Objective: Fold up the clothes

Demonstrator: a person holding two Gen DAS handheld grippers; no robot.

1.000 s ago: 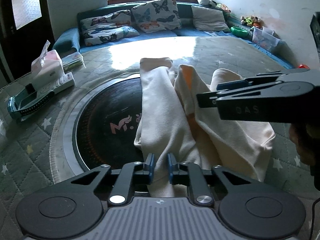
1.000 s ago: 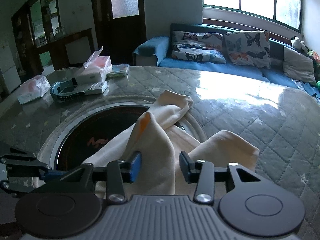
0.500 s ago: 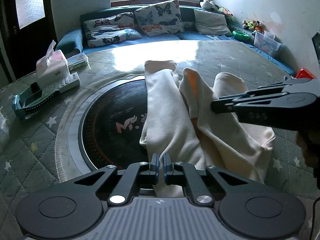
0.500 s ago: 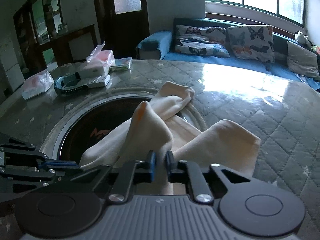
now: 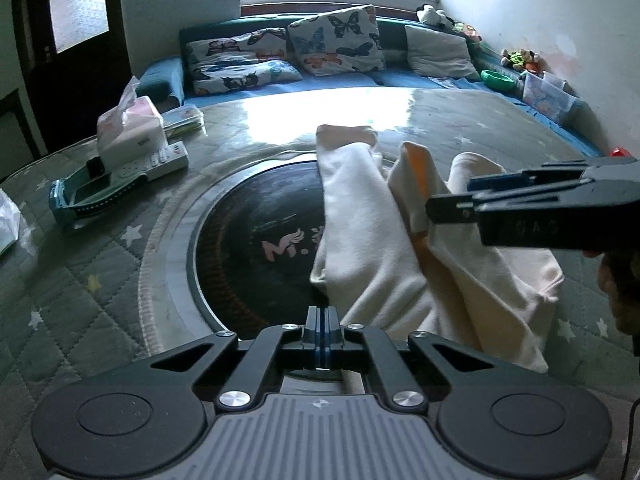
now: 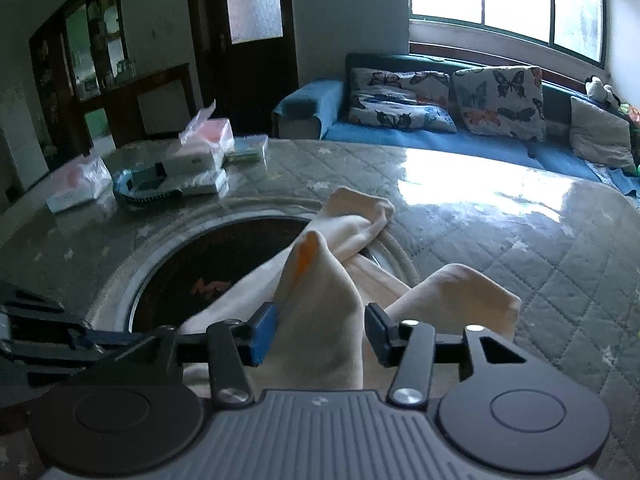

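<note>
A cream garment (image 5: 384,248) with an orange patch lies crumpled across the dark round inset (image 5: 248,240) of the quilted table (image 5: 100,272). My left gripper (image 5: 322,314) is shut at the garment's near edge, which meets its tips. It also shows at the left of the right wrist view, where the left gripper (image 6: 104,338) points at the cloth. My right gripper (image 6: 320,332) has its jaws opening around a raised fold of the garment (image 6: 320,312); the pads stand off the cloth. From the side, the right gripper (image 5: 448,198) hangs over that fold.
Tissue packs (image 5: 128,128), a white remote (image 5: 160,162) and a blue tray (image 5: 88,196) sit at the table's far left. A blue sofa with butterfly cushions (image 5: 332,40) lies beyond the table. A hand (image 5: 622,280) holds the right gripper at the frame's edge.
The left jaws closed fully on the garment's near edge. The right jaws shut on the raised fold half a second ago and have now spread apart again.
</note>
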